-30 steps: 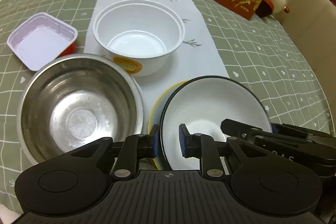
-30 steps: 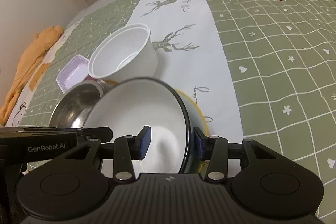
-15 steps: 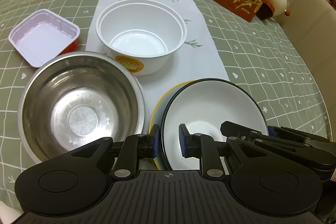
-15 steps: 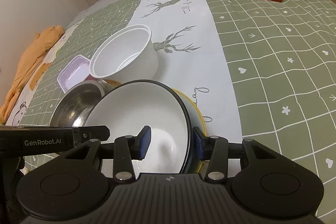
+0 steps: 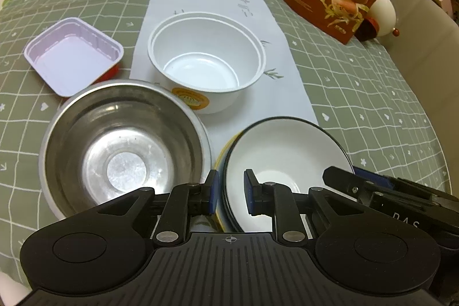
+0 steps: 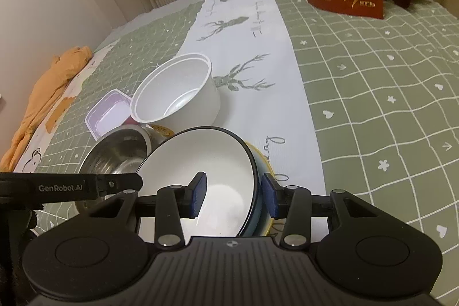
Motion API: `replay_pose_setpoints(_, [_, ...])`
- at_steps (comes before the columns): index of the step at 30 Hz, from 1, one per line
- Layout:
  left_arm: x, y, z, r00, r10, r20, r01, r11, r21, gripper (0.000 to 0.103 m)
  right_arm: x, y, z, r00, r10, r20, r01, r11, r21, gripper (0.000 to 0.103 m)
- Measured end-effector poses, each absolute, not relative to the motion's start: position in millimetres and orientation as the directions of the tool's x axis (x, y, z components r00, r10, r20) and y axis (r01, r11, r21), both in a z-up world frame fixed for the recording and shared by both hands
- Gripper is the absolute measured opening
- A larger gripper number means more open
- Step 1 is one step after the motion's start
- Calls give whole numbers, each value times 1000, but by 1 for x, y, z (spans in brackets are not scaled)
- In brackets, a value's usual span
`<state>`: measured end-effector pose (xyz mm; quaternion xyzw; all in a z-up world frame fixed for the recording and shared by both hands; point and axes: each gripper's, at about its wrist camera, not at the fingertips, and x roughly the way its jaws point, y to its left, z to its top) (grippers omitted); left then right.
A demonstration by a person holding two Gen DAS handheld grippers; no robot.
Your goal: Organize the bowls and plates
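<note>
**Both grippers at the rim of the stacked bowl**

My left gripper (image 5: pixel 229 191) straddles the near-left rim of the black-rimmed white bowl (image 5: pixel 287 154) — pads apart, not clenched. My right gripper (image 6: pixel 233 195) brackets the right rim, also unclosed. The bowl sits tilted on a yellow plate (image 6: pixel 265 162), directly ahead of both grippers. The steel bowl (image 5: pixel 123 145) lies just left — nearer my left hand, likely the nesting spot.

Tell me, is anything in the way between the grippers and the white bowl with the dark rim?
No, nothing visible is. The left gripper straddles the near-left rim of the white bowl with the dark rim, and the right gripper straddles its right rim. The shiny steel bowl sits just to the left, beside it.
</note>
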<state>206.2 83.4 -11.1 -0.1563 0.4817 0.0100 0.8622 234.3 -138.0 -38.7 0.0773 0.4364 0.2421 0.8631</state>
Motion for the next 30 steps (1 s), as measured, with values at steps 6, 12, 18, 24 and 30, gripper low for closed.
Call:
replay_pose_setpoints(6, [204, 89, -12, 542, -170, -823, -157, 942, -297, 21, 232, -136, -39, 516, 465, -719, -366, 879, 306, 39])
replay_pose_setpoints(12, [205, 121, -1, 611, -151, -777, -221, 910, -350, 21, 235, -133, -28, 568, 423, -706, -366, 898, 244, 39])
replay_pose_setpoints(18, [226, 178, 8, 684, -70, -726, -315, 870, -380, 21, 255, -119, -11, 612, 365, -702, -378, 914, 146, 50])
replay_pose_setpoints(24, [261, 209, 2, 723, -52, -689, -307, 869, -389, 21, 291, -88, -8, 591, 324, -738, -419, 906, 61, 61])
replay_pose_setpoints(30, [301, 217, -23, 692, -78, -718, -293, 878, -379, 21, 319, -55, -5, 579, 294, -760, -451, 892, 1, 74])
